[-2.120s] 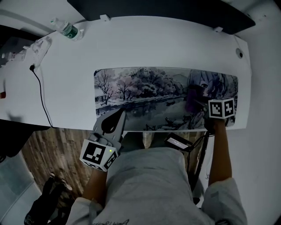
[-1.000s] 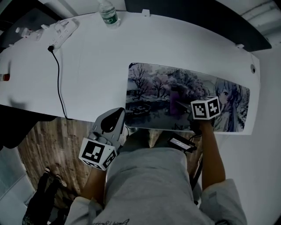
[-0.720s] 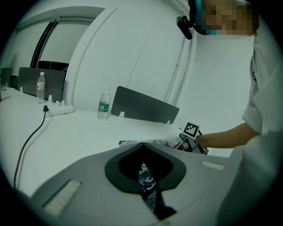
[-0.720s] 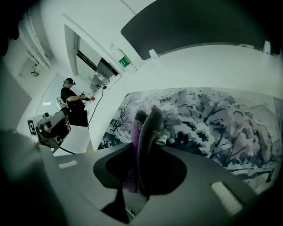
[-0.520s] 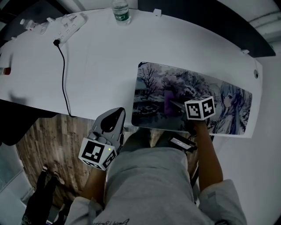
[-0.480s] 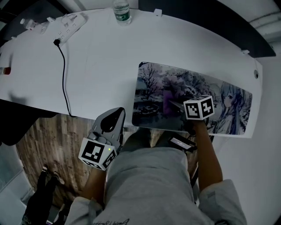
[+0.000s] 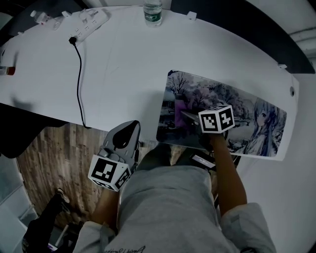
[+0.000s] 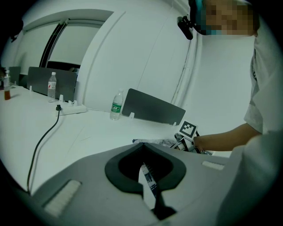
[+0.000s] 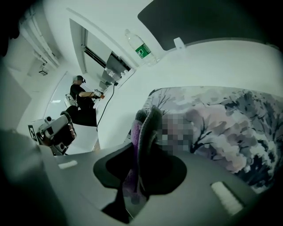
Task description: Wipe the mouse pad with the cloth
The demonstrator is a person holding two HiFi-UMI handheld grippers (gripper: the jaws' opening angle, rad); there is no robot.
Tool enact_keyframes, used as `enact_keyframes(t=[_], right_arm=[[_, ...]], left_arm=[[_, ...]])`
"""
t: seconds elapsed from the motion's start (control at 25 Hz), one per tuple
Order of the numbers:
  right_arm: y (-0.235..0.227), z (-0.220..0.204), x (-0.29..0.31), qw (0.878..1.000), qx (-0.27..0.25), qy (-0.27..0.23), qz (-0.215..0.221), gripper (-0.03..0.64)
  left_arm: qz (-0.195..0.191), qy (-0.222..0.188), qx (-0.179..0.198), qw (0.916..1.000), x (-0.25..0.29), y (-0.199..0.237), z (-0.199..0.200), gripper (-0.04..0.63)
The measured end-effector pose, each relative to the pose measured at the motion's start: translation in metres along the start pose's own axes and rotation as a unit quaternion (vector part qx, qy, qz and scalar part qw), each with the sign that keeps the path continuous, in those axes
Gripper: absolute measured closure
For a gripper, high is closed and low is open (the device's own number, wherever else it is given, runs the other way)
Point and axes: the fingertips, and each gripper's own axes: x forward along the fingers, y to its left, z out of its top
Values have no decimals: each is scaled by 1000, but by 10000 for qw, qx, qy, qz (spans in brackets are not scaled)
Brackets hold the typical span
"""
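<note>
The cloth (image 7: pixel 179 109), a purple one, sat pinched between the two jaws of my right gripper (image 7: pixel 183 114), and in the right gripper view it (image 9: pixel 134 132) showed as a folded strip squeezed in the narrow gap, running up past the tips of that gripper (image 9: pixel 148 118). It was over the left part of the mouse pad (image 7: pixel 247 116), close to the pad's left edge and nearer its front edge than its back; whether it pressed flat on the print there I could not tell. The mouse pad, a long one printed with wintry trees and a drawn figure, lay on the white table (image 7: pixel 118 64), its front edge close to the table's front edge. My right gripper's marker cube (image 7: pixel 216 118) stood above the pad's middle, just right of the cloth. My left gripper (image 7: pixel 129 129) hung off to the left of the mouse pad and nearer to me, beyond the table's front edge, over the wooden floor (image 7: pixel 54 158); its jaws were pressed together with nothing between them, as the left gripper view showed (image 8: pixel 142 145). Well behind the mouse pad, at the table's far edge, stood a water bottle (image 7: pixel 153 10). Farther left of it lay a power strip (image 7: pixel 90 20), whose dark cable (image 7: pixel 79 74) ran forward across the table, well left of the pad.
</note>
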Motion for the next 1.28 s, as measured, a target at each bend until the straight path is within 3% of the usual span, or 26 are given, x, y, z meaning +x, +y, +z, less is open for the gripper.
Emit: enact_keyframes(t=[0.6, 1.0, 1.28], right_arm=[[34, 17, 35, 9994, -149, -7, 321, 522], [29, 10, -10, 9981, -220, -369, 452, 522], [-9, -8, -77, 9959, -150, -794, 407, 522]], left_arm=[[437, -1, -57, 9990, -28, 23, 6, 576], [107, -12, 148, 9998, -6, -14, 3, 575], [-261, 121, 432, 9987, 32, -72, 8, 575]])
